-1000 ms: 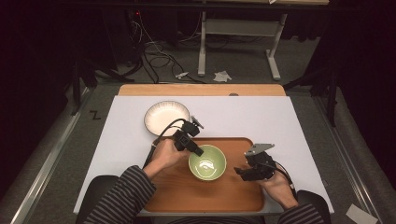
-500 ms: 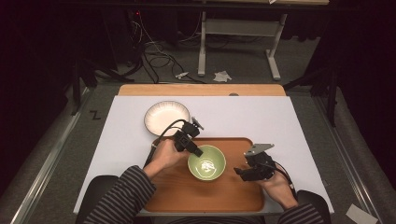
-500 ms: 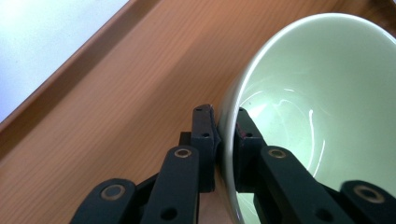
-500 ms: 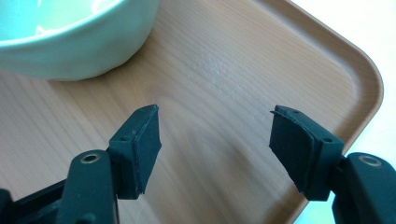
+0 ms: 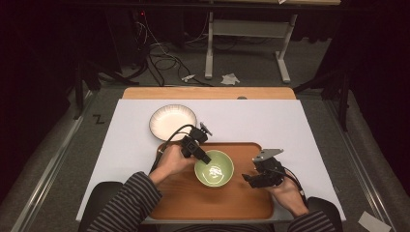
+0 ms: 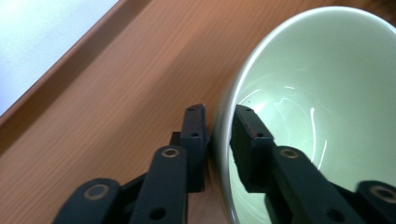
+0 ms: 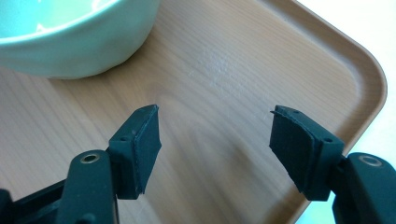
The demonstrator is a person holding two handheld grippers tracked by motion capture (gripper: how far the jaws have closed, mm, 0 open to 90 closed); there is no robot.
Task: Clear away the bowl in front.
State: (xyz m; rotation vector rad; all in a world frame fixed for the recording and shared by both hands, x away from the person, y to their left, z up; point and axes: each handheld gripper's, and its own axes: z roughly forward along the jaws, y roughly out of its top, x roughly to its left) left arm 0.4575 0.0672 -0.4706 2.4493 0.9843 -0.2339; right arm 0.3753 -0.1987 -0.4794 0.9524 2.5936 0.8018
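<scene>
Desk [image 5: 309, 125]: covered by a white sheet and carrying everything under inspection. I am seated at its near edge.

Wooden tray [image 5: 212, 203]: lies on the near half of the desk, between my two forearms. Its raised lip would keep items from sliding off if it is carried, which I judge to be why the bowl stands on it.

White plate [image 5: 172, 122]: rests on the white sheet just beyond the tray's far left corner. Empty, nothing touching it.

Green bowl [image 5: 214, 168]: stands upright on the tray, slightly left of its middle. Empty; only glare shows on the glaze.

Left gripper [image 6: 218, 122]: my jaws straddle the bowl's rim, one outside the wall, one inside, pressed against it. I rate this a firm pinch on the rim, suited to lifting or shifting the bowl.

Right gripper [image 7: 215, 135]: jaws spread wide, holding nothing, over bare tray to the right of the bowl and near the tray's right corner. I judge it to be on standby.
</scene>
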